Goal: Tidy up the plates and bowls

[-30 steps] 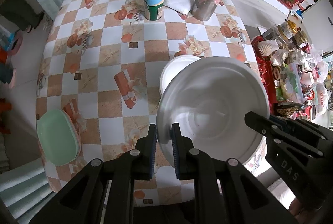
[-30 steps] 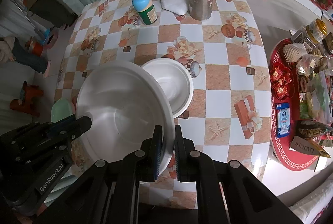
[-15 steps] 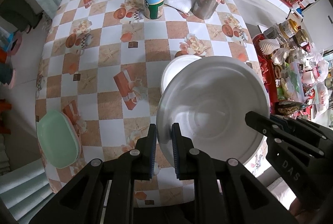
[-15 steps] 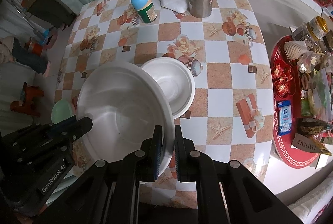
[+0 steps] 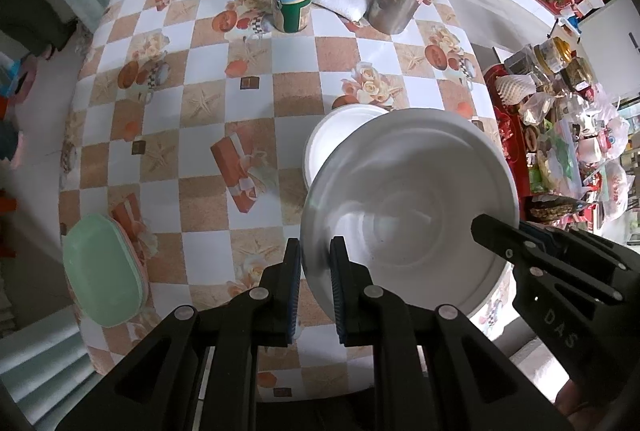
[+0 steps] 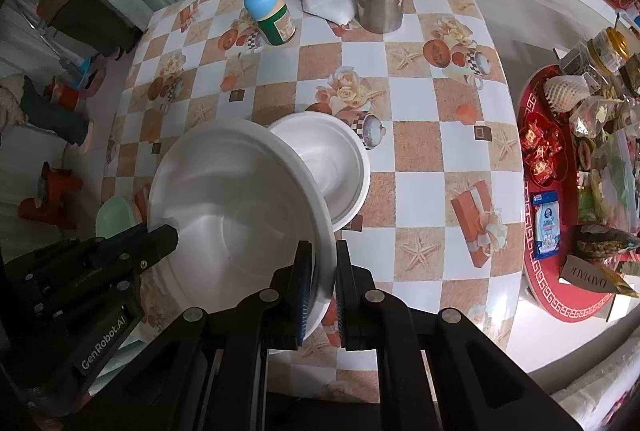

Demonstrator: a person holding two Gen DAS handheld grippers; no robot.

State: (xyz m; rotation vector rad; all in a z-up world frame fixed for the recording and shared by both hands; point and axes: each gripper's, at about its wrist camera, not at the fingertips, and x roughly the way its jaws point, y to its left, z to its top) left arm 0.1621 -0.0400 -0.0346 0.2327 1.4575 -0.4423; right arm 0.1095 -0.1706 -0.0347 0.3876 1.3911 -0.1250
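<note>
I hold the large white plate (image 5: pixel 408 207) in the air above the desk (image 5: pixel 248 71), my left hand-held gripper (image 5: pixel 314 287) clamped on its near-left rim and my right hand-held gripper (image 6: pixel 320 291) clamped on the opposite rim. It hangs over the near edge of the small white bowl (image 6: pixel 332 167), which sits on the desk just beyond it.

Both grips bite only a thin strip of rim, so I judge the main risk is the plate pivoting or slipping out if my two hands drift apart or tilt unevenly. Lowering it off-centre could knock the bowl's rim and skid it across the slick cloth, or leave the plate rocking on it. Pressing my hands toward each other might flex the plate.

The plate is smooth, glossy and shallow, with a raised ring around a flat centre; I cannot tell whether it is plastic or ceramic. The bowl is deeper, white, equally smooth. The checkered cloth looks like shiny vinyl. A pale green oval dish (image 5: pixel 104 275) lies at the desk's left edge, well apart.
</note>
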